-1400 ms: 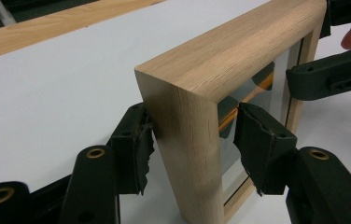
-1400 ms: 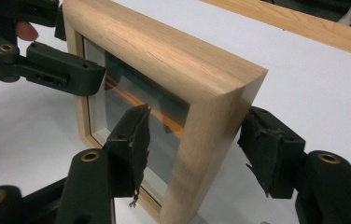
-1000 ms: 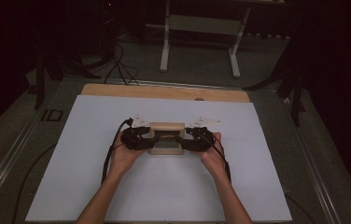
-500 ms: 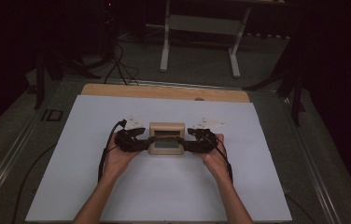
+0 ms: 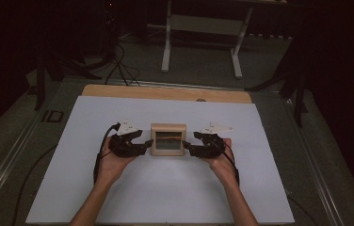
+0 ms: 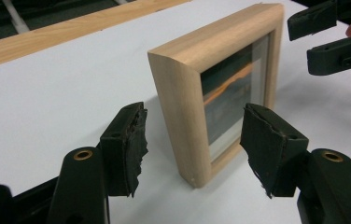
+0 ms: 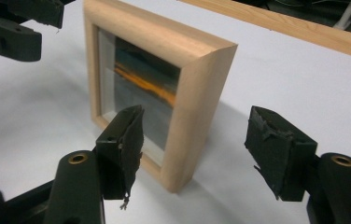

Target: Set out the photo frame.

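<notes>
Just let go of the small wooden picture frame (image 5: 168,139). Opened the jaws of the left gripper (image 5: 140,146) and of the right gripper (image 5: 189,149) wider in the last moment. Nothing pinched now: in both gripper views, black pads (image 6: 131,140) standing clear on each side of a frame edge, with a gap to the wood.

A second ago, held the frame tight from both sides. Now left it standing upright by itself on the white sheet (image 5: 165,197), near the middle, glass side facing the person, orange stripe of the picture showing. Looks like the putting-down part is done, and done well, as long as the frame does not tip.

Pulled the left gripper a little away to the left. Kept the right gripper very close to the frame's right side. Both pointing inward at the frame, low over the sheet. Left hand (image 5: 111,162) and right hand (image 5: 220,162) cupped under the grippers, forearms coming in from the bottom of the high view.

Best to back off straight and slowly, so as not to bump the frame over.
</notes>
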### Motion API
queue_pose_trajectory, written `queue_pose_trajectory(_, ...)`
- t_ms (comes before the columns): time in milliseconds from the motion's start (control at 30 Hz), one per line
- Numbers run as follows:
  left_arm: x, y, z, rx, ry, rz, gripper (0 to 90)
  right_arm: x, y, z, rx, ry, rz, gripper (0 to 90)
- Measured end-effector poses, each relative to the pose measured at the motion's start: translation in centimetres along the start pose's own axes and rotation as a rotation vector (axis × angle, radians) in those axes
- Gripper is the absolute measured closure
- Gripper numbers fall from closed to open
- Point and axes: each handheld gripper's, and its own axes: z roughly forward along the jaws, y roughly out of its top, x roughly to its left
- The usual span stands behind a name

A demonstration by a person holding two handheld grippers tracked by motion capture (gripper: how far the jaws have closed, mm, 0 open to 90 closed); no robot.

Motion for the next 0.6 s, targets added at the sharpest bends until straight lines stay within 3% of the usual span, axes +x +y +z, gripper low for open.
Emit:
queue_pose_trajectory(333,0.4,-1.0,-1.8,-0.014,0.01,-0.009,39.6,0.7,-1.2,-1.7,0.008,-0.001,-0.031,34.6)
queue_pose_trajectory(600,0.8,-1.8,-3.0,-0.016,0.025,-0.018,39.6,0.4,-2.2,-3.1,0.004,-0.008,-0.013,34.6)
